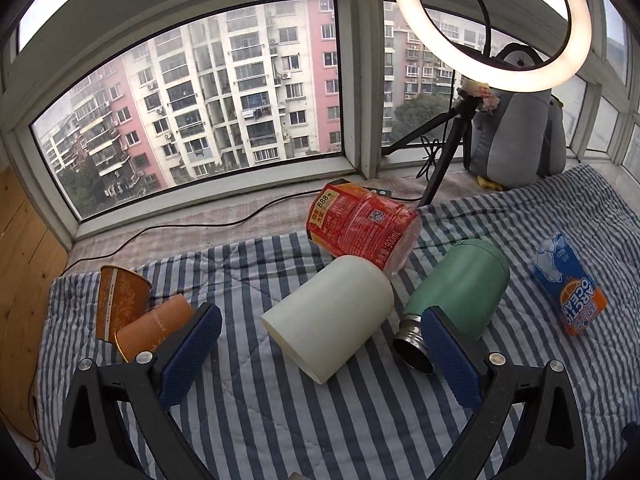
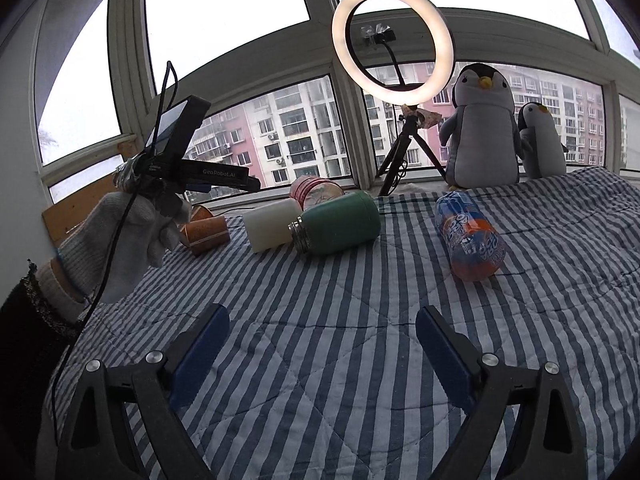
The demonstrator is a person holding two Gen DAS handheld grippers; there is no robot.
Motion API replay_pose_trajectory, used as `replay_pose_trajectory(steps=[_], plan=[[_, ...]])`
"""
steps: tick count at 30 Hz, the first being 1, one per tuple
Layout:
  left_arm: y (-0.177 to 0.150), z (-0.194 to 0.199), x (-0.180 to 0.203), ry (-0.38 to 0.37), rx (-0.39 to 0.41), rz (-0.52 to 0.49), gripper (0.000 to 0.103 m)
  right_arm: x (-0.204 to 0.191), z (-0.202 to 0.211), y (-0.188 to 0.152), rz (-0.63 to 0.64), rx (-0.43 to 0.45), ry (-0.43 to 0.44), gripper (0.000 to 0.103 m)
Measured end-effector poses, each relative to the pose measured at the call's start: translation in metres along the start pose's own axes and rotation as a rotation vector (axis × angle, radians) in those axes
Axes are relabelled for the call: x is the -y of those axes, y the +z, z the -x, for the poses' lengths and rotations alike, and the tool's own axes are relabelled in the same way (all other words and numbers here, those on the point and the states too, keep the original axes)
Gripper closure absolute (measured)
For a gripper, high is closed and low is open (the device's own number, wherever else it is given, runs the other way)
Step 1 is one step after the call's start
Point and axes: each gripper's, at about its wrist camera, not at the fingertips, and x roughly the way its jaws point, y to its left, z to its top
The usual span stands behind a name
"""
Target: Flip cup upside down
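Note:
A cream white cup point(image 1: 330, 316) lies on its side on the striped quilt, its open end toward me. My left gripper point(image 1: 320, 340) is open, its blue pads point(image 1: 192, 352) either side of the cup's near end, apart from it. The cup also shows in the right wrist view point(image 2: 270, 228), far left of centre. My right gripper point(image 2: 322, 344) is open and empty over bare quilt, well short of the cup. The gloved hand holding the left gripper point(image 2: 132, 236) shows at the left.
A green flask point(image 1: 456, 296) lies right of the cup, a red 900 mL bottle point(image 1: 364, 228) behind it. Two orange paper cups point(image 1: 132, 316) lie at the left, a blue-orange carton point(image 1: 568, 284) at the right. A ring light tripod point(image 1: 452, 148) and plush penguins point(image 2: 484, 124) stand by the window.

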Motion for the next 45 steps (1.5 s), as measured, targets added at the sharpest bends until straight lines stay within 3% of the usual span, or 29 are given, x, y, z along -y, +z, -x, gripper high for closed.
replay_pose_trajectory(steps=[9,14,18,21,27,35,45], plan=[[0.027,-0.063,0.018,0.000,-0.075,-0.012,0.004,-0.017,0.010,-0.006,0.079,0.039,-0.016,0.012],[0.033,-0.085,0.016,0.027,-0.123,-0.013,0.015,-0.018,0.009,-0.007,0.083,0.034,-0.011,0.012],[0.032,-0.098,0.014,0.008,-0.164,-0.011,0.016,-0.020,0.015,-0.008,0.091,0.062,-0.009,0.012],[0.026,-0.106,0.018,0.010,-0.196,-0.036,0.022,-0.024,0.016,-0.009,0.106,0.072,-0.016,0.012],[0.019,-0.106,0.026,-0.024,-0.224,-0.059,0.024,-0.026,0.018,-0.010,0.116,0.086,-0.022,0.012],[0.000,-0.097,0.018,-0.023,-0.266,-0.115,0.011,-0.023,0.020,-0.008,0.098,0.092,-0.017,0.012],[-0.032,-0.082,0.012,-0.022,-0.292,-0.181,0.011,-0.020,0.017,-0.009,0.084,0.079,-0.021,0.012]])
